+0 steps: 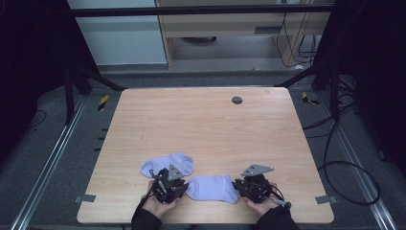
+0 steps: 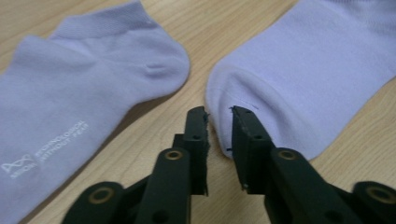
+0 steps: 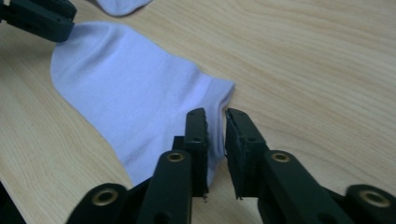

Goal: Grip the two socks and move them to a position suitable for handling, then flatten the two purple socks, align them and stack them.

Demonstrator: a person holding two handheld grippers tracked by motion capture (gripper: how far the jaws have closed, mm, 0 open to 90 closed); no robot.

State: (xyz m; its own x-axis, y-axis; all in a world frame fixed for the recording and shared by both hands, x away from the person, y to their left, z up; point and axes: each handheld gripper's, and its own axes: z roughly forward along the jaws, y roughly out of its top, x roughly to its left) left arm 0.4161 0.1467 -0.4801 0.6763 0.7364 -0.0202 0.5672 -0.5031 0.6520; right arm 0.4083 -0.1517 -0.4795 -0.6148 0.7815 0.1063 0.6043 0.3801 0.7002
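Two lavender ankle socks lie flat on the wooden table [image 1: 201, 124]. One sock [image 1: 167, 164] [image 2: 84, 84], with small white lettering, rests to the left. The other sock [image 1: 213, 188] [image 2: 317, 70] [image 3: 135, 98] stretches between my two grippers near the front edge. My left gripper [image 1: 186, 187] [image 2: 218, 114] has its jaws a narrow gap apart, straddling that sock's rounded toe edge. At the cuff end, my right gripper [image 1: 237, 186] [image 3: 215, 116] also stands narrowly apart around the sock's hem. The left gripper [image 3: 37, 18] also shows far off in the right gripper view.
A grey round plug [image 1: 237, 100] sits in the table near its far edge. Dark frame legs [image 1: 72, 91] flank the table. Cables [image 1: 344, 167] loop on the floor at the right, and a wooden shelf unit [image 1: 230, 33] stands behind.
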